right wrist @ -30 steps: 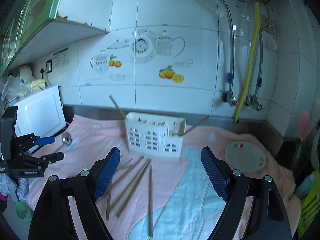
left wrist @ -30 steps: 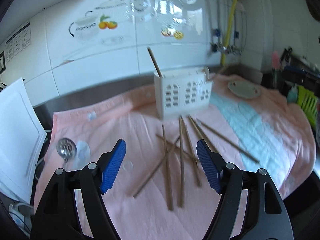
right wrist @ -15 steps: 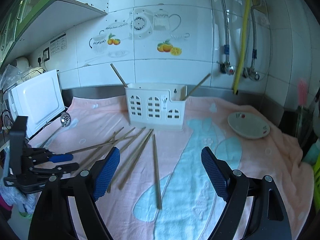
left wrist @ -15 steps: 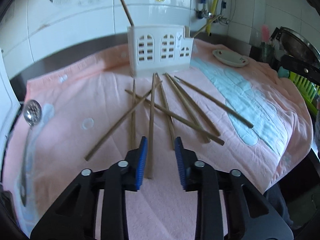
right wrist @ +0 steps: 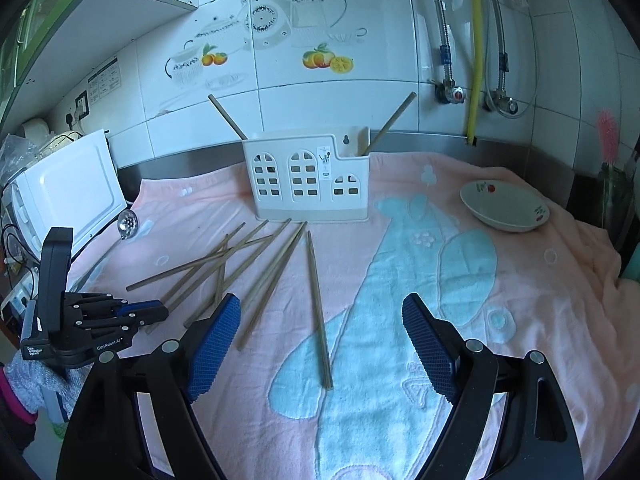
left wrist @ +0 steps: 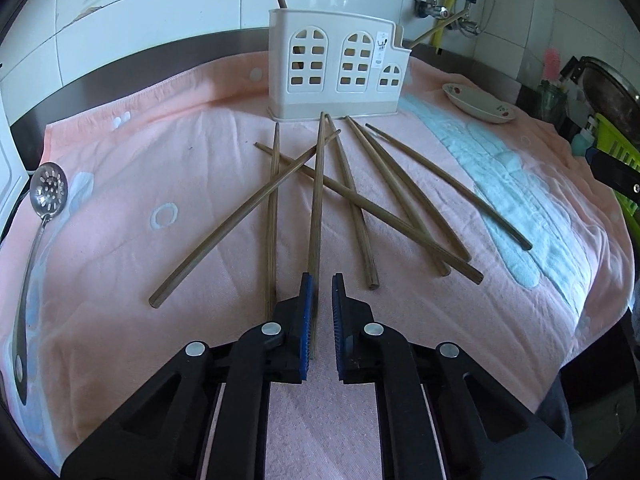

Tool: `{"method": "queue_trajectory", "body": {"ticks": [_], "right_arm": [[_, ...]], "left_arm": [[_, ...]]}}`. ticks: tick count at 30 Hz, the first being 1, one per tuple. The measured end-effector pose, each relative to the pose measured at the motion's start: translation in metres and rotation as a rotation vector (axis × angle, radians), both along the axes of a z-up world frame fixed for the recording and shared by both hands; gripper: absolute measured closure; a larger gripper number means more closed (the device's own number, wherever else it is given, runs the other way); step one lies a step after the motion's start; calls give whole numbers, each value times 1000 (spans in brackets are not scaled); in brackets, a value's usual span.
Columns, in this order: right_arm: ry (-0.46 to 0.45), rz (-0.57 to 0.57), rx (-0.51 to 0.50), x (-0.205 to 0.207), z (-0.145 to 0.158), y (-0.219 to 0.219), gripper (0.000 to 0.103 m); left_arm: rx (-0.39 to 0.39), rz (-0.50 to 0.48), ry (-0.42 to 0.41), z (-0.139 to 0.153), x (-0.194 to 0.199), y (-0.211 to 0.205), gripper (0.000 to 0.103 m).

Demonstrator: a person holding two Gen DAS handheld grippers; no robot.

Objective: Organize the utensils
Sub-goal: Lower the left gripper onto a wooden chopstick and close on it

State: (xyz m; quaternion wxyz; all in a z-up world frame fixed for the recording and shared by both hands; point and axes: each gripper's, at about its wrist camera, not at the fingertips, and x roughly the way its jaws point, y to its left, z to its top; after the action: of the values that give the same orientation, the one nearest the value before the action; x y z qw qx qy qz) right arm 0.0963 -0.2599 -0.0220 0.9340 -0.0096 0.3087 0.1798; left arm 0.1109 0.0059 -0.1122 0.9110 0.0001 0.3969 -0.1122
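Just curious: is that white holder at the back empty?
No. Two chopsticks stand tilted in the white utensil holder; the rest lie outside.

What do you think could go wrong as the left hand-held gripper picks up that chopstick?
The left hand-held gripper is nearly closed on one chopstick, which touches only its left pad, so it may slip. That chopstick lies over a crossed chopstick; lifting may scatter the pile. The holder might tip during insertion.
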Motion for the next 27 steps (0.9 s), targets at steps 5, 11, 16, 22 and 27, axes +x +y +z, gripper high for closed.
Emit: {"method": "queue_trajectory", "body": {"ticks": [5, 11, 16, 22, 27], "right_arm": [[14, 5, -2, 1, -7, 2, 23], [32, 9, -2, 3, -14, 4, 23], [43, 10, -1, 4, -17, 4, 23], [62, 14, -7, 5, -25, 7, 23], [79, 8, -6, 8, -31, 5, 24]], "left_arm": [[-9, 21, 22, -2, 5, 4, 94], [-13, 21, 59, -7, 11, 4, 94], [22, 16, 58, -8, 11, -1, 94], [43, 12, 49, -5, 10, -3, 97], [39, 8, 17, 6, 4, -3, 98]]}}
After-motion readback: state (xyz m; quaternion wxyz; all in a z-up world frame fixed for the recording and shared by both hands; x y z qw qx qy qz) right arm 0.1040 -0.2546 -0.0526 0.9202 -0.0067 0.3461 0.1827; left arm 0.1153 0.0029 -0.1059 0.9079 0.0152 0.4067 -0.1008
